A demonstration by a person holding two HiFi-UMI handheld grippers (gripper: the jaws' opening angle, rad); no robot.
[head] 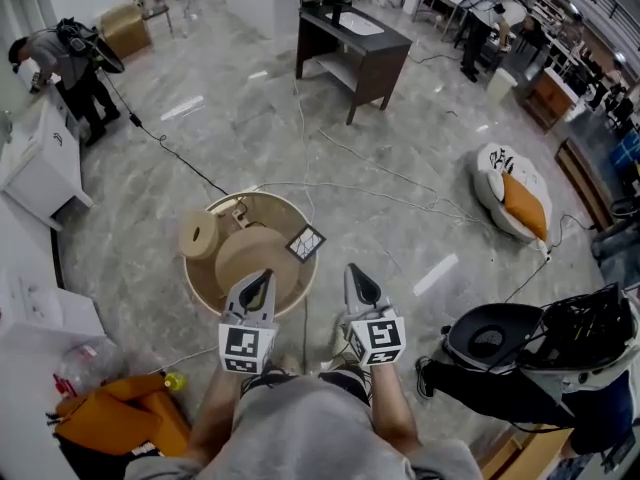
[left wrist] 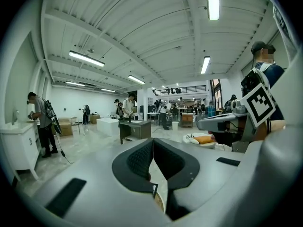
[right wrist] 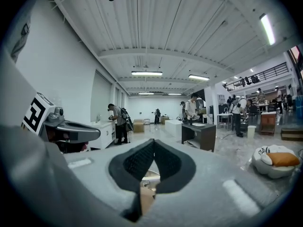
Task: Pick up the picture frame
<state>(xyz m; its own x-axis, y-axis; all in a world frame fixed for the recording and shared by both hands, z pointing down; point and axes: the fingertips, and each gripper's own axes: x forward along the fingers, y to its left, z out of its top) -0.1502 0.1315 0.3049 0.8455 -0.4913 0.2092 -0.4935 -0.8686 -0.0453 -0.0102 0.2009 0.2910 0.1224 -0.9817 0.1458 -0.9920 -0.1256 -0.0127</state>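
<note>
The picture frame (head: 306,243) is small and dark-edged with a pale patterned face. It leans at the right rim of a round wooden tub table (head: 296,214) on the floor. My left gripper (head: 262,276) is held over the tub's near edge, just short and left of the frame, with its jaws shut and nothing between them. A dark corner, perhaps the frame (left wrist: 154,189), peeks out under the left gripper (left wrist: 153,141) in its own view. My right gripper (head: 355,271) is shut and empty over the floor to the right of the tub. The right gripper (right wrist: 154,142) points level into the room.
Inside the tub lie a tan roll (head: 198,235) and a round tan disc (head: 250,253). Cables (head: 380,193) cross the marble floor. A dark desk (head: 352,48) stands ahead and a pet bed with an orange cushion (head: 515,200) to the right. A black seat (head: 495,340) is near right, an orange bag (head: 110,418) near left. A person (head: 70,63) stands far left.
</note>
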